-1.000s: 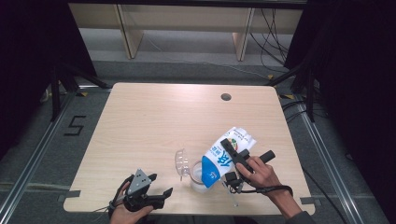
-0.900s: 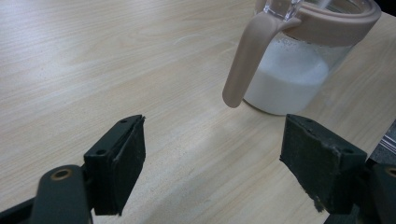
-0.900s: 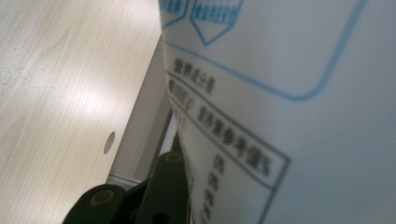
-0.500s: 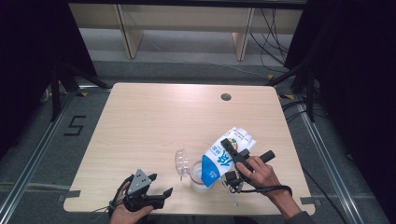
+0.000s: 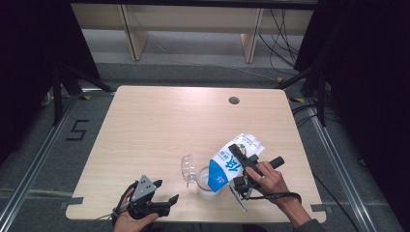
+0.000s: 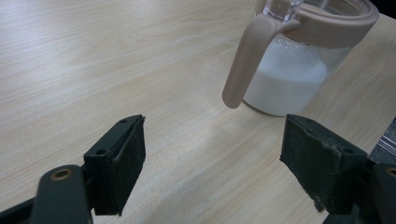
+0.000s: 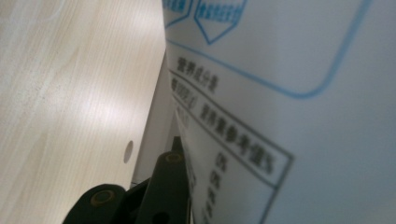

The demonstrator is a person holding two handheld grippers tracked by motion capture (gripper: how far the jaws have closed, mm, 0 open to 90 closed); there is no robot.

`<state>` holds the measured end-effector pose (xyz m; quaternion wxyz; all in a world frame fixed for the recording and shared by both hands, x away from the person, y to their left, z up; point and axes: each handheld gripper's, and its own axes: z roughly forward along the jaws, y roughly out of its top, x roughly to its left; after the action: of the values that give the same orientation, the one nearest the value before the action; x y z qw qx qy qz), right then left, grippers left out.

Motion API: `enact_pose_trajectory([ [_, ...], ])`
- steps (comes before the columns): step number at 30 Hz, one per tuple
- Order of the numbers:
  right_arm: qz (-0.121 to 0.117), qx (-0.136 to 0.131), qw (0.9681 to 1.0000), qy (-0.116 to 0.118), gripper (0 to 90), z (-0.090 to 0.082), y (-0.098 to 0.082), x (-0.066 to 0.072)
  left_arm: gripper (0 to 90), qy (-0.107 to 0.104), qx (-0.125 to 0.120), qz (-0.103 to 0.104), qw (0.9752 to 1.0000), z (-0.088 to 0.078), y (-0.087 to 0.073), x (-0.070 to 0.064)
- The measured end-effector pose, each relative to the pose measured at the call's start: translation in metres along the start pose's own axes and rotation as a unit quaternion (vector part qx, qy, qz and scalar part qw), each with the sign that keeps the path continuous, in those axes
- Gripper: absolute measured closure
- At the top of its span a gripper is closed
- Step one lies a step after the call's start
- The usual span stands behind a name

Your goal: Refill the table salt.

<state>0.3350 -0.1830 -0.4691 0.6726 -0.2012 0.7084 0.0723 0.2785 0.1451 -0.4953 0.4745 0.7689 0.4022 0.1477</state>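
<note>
A white and blue milk carton [image 5: 231, 163] hangs tilted, its top end down over a clear pitcher [image 5: 205, 185] near the table's front edge. My right gripper [image 5: 241, 158] is shut on the carton's sides. In the right gripper view the carton [image 7: 289, 93] looms close, with one black finger [image 7: 169, 184] pressed against it. My left gripper [image 5: 167, 190] rests at the front left, open and apart from the pitcher. Its view shows the pitcher [image 6: 292, 79] ahead, holding white milk, with a beige rim and handle [image 6: 243, 63]. Nothing lies between the left gripper's [image 6: 212, 168] pads.
The pitcher's clear lid flap [image 5: 187, 169] stands up on its left side. The light wooden table [image 5: 159, 125] has a round cable hole [image 5: 234, 100] at the back right. Dark frame posts and floor rails flank the table.
</note>
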Motion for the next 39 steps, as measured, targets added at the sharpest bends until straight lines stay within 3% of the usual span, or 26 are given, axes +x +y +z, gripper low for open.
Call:
enact_pose_trajectory([
  [3, 0.014, -0.007, 0.9998, 0.008, 77.6, 0.000, -0.001, 0.000, 21.5, 0.000, 0.000, 0.000, 1.0000, 0.000, 0.000, 0.000],
  [6, 0.049, -0.002, 0.9987, 0.016, 77.7, -0.001, -0.001, 0.002, 21.5, 0.000, 0.000, 0.001, 1.0000, 0.000, 0.000, 0.000],
  [7, 0.011, -0.031, 0.9994, 0.006, 77.7, 0.003, 0.000, -0.005, 21.6, 0.000, 0.000, 0.000, 1.0000, 0.000, 0.000, 0.000],
  [8, -0.009, -0.047, 0.9988, 0.007, 77.7, 0.005, 0.000, -0.007, 21.5, 0.000, -0.001, 0.000, 1.0000, 0.000, 0.000, 0.000],
  [9, -0.005, -0.051, 0.9986, 0.010, 77.7, 0.005, 0.001, -0.007, 21.6, 0.000, 0.001, 0.001, 1.0000, 0.000, 0.000, 0.000],
  [11, 0.035, -0.044, 0.9981, 0.024, 77.7, 0.004, 0.001, -0.003, 21.6, 0.000, 0.000, 0.001, 1.0000, 0.000, 0.000, 0.000],
  [13, 0.024, -0.063, 0.9975, 0.019, 77.7, 0.006, 0.000, -0.007, 21.6, 0.000, 0.001, 0.001, 1.0000, 0.000, 0.000, 0.000],
  [15, 0.073, -0.049, 0.9957, 0.030, 77.7, 0.003, -0.001, -0.001, 21.6, 0.000, 0.000, 0.001, 1.0000, 0.000, 0.000, 0.000],
  [16, 0.055, -0.062, 0.9962, 0.025, 77.7, 0.005, -0.002, -0.006, 21.6, 0.000, 0.001, 0.001, 1.0000, 0.000, 0.000, 0.000],
  [17, 0.089, -0.049, 0.9942, 0.036, 77.7, 0.003, -0.003, -0.002, 21.6, 0.000, 0.001, 0.001, 1.0000, 0.000, 0.000, 0.000],
  [20, 0.089, -0.062, 0.9933, 0.040, 77.7, 0.006, -0.007, -0.005, 21.6, 0.000, 0.001, 0.001, 1.0000, 0.000, 0.000, 0.000],
  [21, 0.117, -0.051, 0.9907, 0.047, 77.8, 0.004, -0.008, -0.002, 21.6, 0.000, 0.001, 0.001, 1.0000, 0.000, 0.000, 0.000],
  [23, 0.145, -0.044, 0.9868, 0.056, 77.8, 0.004, -0.010, -0.002, 21.6, 0.002, 0.003, 0.003, 1.0000, 0.000, 0.000, 0.000],
  [24, 0.192, -0.068, 0.9772, 0.060, 77.8, 0.008, -0.010, 0.002, 21.6, 0.000, 0.002, 0.001, 1.0000, 0.000, 0.000, 0.000],
  [25, 0.203, -0.065, 0.9750, 0.063, 77.9, 0.008, -0.011, 0.001, 21.6, 0.001, 0.003, 0.009, 1.0000, 0.000, 0.000, 0.000],
  [26, 0.212, -0.063, 0.9730, 0.065, 78.1, 0.009, -0.013, 0.000, 21.6, 0.001, 0.002, 0.000, 1.0000, 0.001, 0.000, 0.000],
  [27, 0.232, -0.060, 0.9685, 0.068, 78.2, 0.009, -0.015, 0.001, 21.6, 0.003, 0.003, 0.000, 1.0000, 0.000, 0.000, 0.000],
  [28, 0.238, -0.057, 0.9666, 0.076, 78.2, 0.009, -0.016, 0.001, 21.7, 0.005, 0.004, 0.001, 1.0000, 0.000, 0.000, -0.001],
  [29, 0.252, -0.056, 0.9627, 0.081, 78.3, 0.010, -0.017, 0.001, 21.6, 0.005, 0.004, 0.001, 1.0000, 0.000, 0.000, -0.001],
  [33, 0.278, -0.050, 0.9549, 0.093, 78.6, 0.013, -0.022, 0.001, 21.7, 0.002, 0.004, 0.002, 1.0000, 0.001, 0.000, 0.000],
  [34, 0.261, -0.050, 0.9596, 0.093, 78.6, 0.014, -0.023, -0.002, 21.7, 0.002, 0.005, 0.003, 1.0000, 0.000, 0.000, 0.000],
  [35, 0.280, -0.052, 0.9536, 0.097, 78.7, 0.015, -0.023, 0.001, 21.7, 0.002, 0.005, 0.003, 1.0000, 0.000, 0.000, 0.000],
  [36, 0.281, -0.044, 0.9542, 0.094, 78.8, 0.014, -0.023, 0.000, 21.7, 0.002, 0.005, 0.003, 1.0000, 0.000, 0.000, 0.000],
  [39, 0.297, -0.039, 0.9489, 0.099, 78.9, 0.016, -0.024, 0.000, 21.8, 0.003, 0.006, 0.002, 1.0000, 0.001, -0.001, 0.000],
])
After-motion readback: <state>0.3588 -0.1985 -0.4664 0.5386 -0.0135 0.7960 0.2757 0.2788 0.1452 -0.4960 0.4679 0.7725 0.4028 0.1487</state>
